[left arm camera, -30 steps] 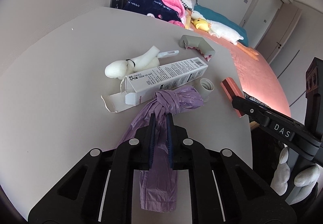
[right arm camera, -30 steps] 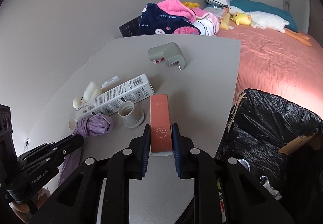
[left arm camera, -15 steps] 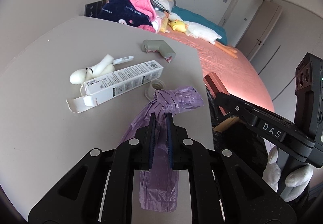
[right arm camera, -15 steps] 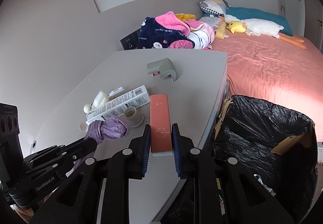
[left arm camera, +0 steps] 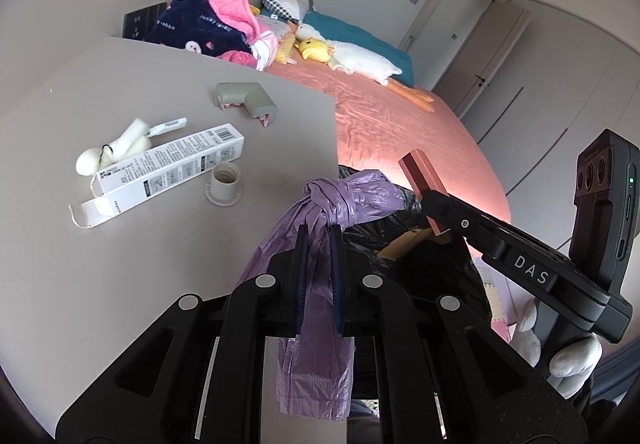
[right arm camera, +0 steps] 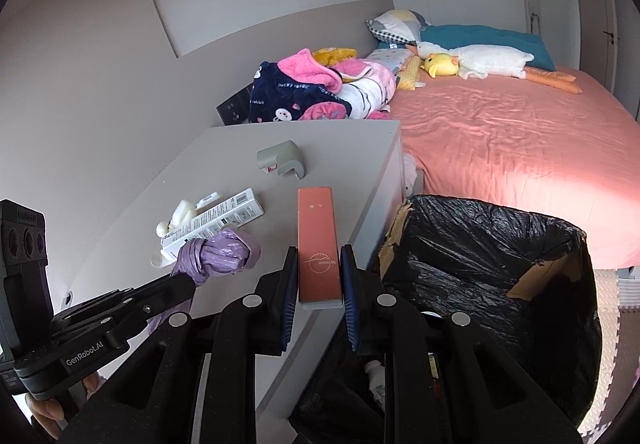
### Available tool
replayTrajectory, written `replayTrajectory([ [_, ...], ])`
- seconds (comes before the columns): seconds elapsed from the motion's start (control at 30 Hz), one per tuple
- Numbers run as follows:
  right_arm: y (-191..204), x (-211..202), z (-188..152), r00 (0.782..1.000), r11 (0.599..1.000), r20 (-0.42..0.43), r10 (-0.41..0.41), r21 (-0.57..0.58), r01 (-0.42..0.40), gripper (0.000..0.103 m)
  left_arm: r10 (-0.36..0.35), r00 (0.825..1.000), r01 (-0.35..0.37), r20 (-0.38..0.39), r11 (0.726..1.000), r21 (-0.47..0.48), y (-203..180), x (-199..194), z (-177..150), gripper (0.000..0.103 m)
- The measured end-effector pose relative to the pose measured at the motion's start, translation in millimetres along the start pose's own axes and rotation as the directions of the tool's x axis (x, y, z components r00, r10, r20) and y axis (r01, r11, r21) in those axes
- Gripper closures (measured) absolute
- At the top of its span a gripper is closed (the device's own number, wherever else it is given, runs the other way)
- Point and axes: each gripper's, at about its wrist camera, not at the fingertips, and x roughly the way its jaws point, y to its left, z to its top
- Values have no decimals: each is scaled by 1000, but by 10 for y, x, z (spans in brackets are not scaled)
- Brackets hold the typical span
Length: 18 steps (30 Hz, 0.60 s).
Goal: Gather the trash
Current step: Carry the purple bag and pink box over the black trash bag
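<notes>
Pink-sheeted bed [right arm camera: 500, 148], grey walls [right arm camera: 100, 64]

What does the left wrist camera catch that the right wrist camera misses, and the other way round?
Only the left wrist view shows the white threaded cap on the table and the purple bag's loose tail hanging between the jaws. Only the right wrist view shows the whole bin opening and the printed top face of the orange box. Both show the knotted purple bag, the white carton, the grey corner guard and the bed.

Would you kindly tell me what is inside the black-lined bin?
The bin shows mostly crumpled black liner and torn cardboard. The right gripper hides its bottom.
</notes>
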Motion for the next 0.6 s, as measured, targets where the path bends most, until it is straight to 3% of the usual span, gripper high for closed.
replayTrajectory([
  [0.6,-452,-385,-53,997,996,50,-58,72,55,81,-71,997,74,-28,994,84,-551,94,16,94],
])
